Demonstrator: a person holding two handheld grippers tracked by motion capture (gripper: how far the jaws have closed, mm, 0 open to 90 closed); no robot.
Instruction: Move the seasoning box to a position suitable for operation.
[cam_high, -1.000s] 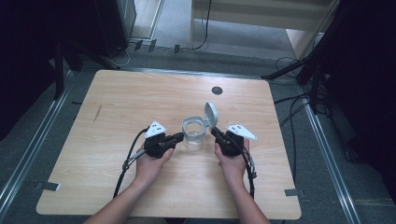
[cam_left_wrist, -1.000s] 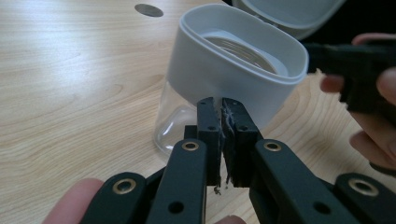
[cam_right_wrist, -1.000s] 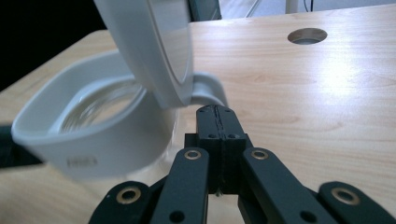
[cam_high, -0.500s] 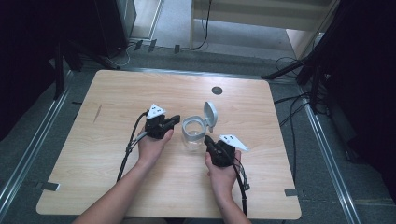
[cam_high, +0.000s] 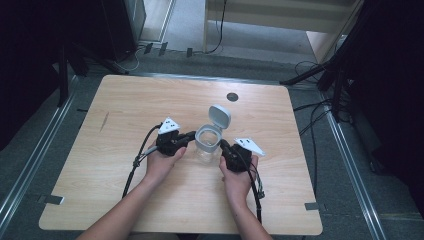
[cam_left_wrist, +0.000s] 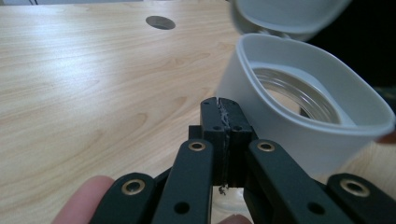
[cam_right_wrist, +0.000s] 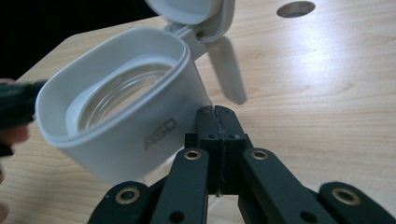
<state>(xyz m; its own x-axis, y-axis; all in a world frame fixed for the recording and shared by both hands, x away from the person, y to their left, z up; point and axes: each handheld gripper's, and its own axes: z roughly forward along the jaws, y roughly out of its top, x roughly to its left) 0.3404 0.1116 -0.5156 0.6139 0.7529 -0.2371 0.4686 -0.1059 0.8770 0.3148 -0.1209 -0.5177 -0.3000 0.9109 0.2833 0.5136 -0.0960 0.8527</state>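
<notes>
Glass jar (cam_high: 207, 145) with a smooth white plastic collar, flip lid (cam_high: 219, 116) up, on pale woodgrain surface (cam_high: 125, 100); left gripper (cam_high: 189, 135) and right gripper (cam_high: 223, 144) flank it, black fingers pressed together, empty.

From above, the base of the clear jar (cam_high: 207, 145) blurs into the table (cam_high: 125, 105), so where glass meets wood is hard to make out. In the left gripper view the flip lid (cam_left_wrist: 285, 16) is cut off by the top edge, and the jar's far side runs into darkness. The left tongs (cam_left_wrist: 224, 116) hide the jar's lower wall there. In the right gripper view the right tongs (cam_right_wrist: 218, 123) cover the jar's foot, the raised lettering (cam_right_wrist: 159, 131) reads unclearly, and the lid's top is cropped. Both forearms leave the bottom edge.
</notes>
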